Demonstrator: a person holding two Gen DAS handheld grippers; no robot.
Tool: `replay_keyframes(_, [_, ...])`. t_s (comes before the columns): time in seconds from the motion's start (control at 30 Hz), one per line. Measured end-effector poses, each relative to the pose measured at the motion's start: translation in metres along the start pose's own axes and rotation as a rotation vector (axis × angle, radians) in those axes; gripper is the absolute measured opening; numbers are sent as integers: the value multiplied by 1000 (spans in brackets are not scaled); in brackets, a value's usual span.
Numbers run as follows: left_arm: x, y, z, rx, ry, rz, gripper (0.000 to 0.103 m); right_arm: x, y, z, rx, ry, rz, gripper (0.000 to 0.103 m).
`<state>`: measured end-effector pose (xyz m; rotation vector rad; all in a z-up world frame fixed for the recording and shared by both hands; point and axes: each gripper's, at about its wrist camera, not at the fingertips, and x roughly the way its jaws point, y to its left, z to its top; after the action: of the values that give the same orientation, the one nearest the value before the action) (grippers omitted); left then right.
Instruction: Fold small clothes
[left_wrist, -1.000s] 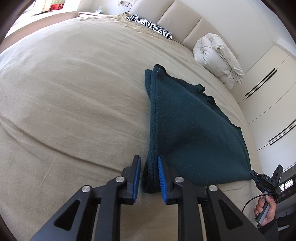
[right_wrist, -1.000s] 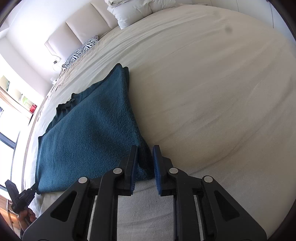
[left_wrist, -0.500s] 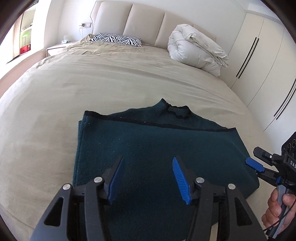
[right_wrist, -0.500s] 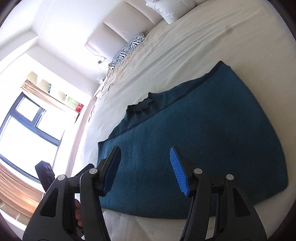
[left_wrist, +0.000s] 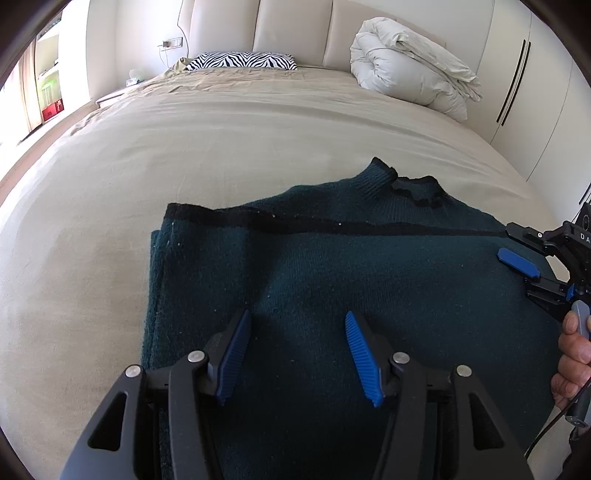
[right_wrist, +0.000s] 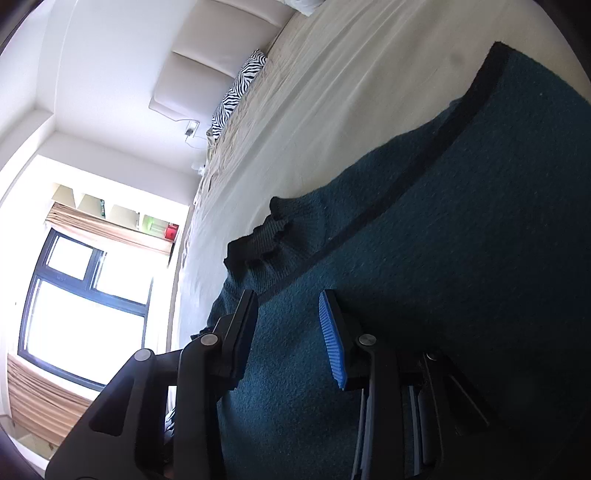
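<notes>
Ahead of your tongs the bed (left_wrist: 229, 147) runs under a beige sheet to a padded cream headboard (left_wrist: 295, 29). You have a zebra-striped pillow (left_wrist: 240, 61) against it, and a rolled white duvet (left_wrist: 410, 66) further right. White wardrobe doors (left_wrist: 532, 92) line the right wall. Far left, daylight pours through a dark-framed window (right_wrist: 85, 302) below open shelves (right_wrist: 114, 218).

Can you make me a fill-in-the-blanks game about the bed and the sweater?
1. The sweater is dark ____.
2. The pillow at the headboard has ____ stripes.
3. The sweater lies on a ____.
4. The left claw over the sweater is ____.

Missing words: green; zebra; bed; open
</notes>
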<state>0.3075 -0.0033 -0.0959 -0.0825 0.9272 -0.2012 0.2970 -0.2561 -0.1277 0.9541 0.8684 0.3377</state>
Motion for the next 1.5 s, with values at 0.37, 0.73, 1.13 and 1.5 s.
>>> replay_keyframes(0.37, [-3, 3, -9, 1, -16, -5, 58, -91, -30, 20, 68, -220, -173, 36])
replay_keyframes(0.73, [-61, -11, -37, -49, -27, -29, 56, -3, 38, -125, -104, 210, 91, 36])
replay_keyframes(1.13, [-60, -39, -84, 67, 36, 5, 56, -76, -48, -80, 41, -26, -6, 31])
replay_keyframes(1.5, [-100, 23, -104, -53, 17, -1, 46, -206, -115, -62, 183, -297, -153, 36])
